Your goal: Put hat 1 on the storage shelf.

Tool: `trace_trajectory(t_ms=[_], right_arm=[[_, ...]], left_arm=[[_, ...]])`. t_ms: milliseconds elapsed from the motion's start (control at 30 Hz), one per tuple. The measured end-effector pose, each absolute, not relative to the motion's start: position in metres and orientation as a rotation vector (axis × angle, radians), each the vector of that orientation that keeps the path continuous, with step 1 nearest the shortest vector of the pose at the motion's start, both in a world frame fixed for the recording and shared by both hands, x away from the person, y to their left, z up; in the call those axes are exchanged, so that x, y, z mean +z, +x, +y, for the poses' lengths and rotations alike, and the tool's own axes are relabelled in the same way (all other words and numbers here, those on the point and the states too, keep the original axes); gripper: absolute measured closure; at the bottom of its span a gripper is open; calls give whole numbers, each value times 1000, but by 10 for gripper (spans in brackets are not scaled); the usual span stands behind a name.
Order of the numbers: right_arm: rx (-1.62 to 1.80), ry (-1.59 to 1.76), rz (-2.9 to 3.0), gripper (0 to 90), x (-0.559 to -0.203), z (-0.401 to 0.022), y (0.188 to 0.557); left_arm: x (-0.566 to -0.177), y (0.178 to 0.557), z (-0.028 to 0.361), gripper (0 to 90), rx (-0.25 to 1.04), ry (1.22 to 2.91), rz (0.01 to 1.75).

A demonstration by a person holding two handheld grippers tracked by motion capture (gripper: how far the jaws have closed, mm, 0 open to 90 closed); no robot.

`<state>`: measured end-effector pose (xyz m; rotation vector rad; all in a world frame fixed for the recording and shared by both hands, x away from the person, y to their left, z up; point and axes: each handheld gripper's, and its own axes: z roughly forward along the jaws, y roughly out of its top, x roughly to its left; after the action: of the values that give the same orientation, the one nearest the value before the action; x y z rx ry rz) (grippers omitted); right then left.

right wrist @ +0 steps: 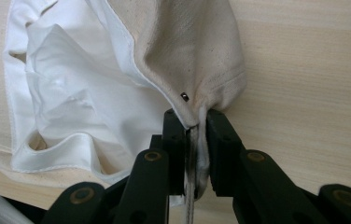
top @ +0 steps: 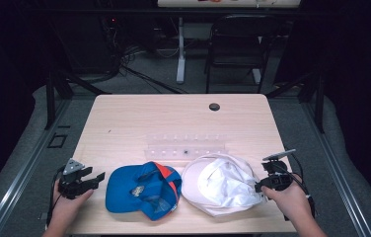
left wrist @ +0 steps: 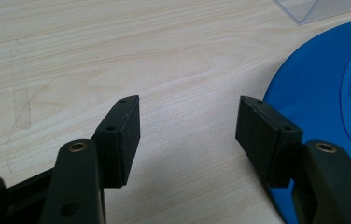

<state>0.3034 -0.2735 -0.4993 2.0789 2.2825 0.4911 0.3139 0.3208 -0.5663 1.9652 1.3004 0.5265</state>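
In the high view, the wooden worktop (top: 139, 123) fills the middle of the frame. A white cap (top: 220, 183) lies upside down at the lower right of centre, its pale lining facing up. Just left of it, a blue cap (top: 141, 190) with an orange patch rests near the bottom edge, the two caps side by side and about touching. Above them, at mid-frame, sits a clear plastic tray (top: 186, 146). At the lower right, the right gripper (top: 260, 186) meets the right edge of the white cap, held by a hand entering from the bottom. At the lower left, the left gripper (top: 97, 177) sits on the worktop, just left of the blue cap and apart from it.

In the left gripper view, the left gripper (left wrist: 187, 126) has its jaws spread wide with bare worktop between them. The blue cap (left wrist: 313, 88) occupies the right of the frame, beside the right-hand jaw.

In the right gripper view, the right gripper (right wrist: 196, 135) is pinched narrow on the rim of the white cap (right wrist: 117, 79), a fold of cream fabric and white edging clamped between its pads at lower centre. The cap's body spreads toward the upper left over the worktop.
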Motion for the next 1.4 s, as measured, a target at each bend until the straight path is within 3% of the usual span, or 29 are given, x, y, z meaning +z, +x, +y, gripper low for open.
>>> trace_trajectory(t_ms=[767, 1400], right_arm=[[241, 1980, 2337, 806, -435, -269, 327], [263, 1926, 2412, 808, -380, -240, 337]], left_arm=[[-565, 314, 322, 407, 514, 1972, 1311], [-566, 314, 322, 407, 515, 1958, 1310]])
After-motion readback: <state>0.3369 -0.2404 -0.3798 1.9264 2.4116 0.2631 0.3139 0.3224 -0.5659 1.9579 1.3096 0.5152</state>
